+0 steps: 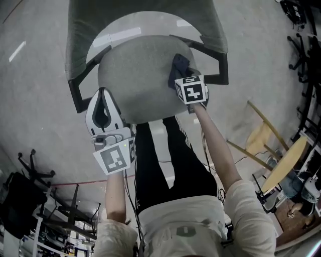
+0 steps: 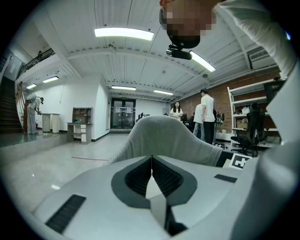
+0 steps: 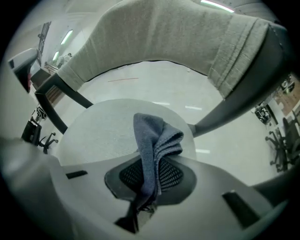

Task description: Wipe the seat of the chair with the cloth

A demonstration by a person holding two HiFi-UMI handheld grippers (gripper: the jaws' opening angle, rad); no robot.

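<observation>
Front edge of seat (image 1: 135, 75) open, backrest (image 1: 150, 9) and armrests (image 1: 75, 94) walling the other sides

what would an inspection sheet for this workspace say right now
surface: round grey seat, looks bare apart from the cloth; grey backrest behind it
job's things: blue-grey cloth bunched in the right gripper, over the seat's right side; contact with the seat cannot be told
clutter: nothing seen on the seat
grippers: right gripper shut on the cloth; left gripper shut and empty, at the seat's front left edge
cables: thin dark cables hang beside the person's legs
surroundings: grey floor; wooden furniture at the right; people standing far behind the chair
</observation>
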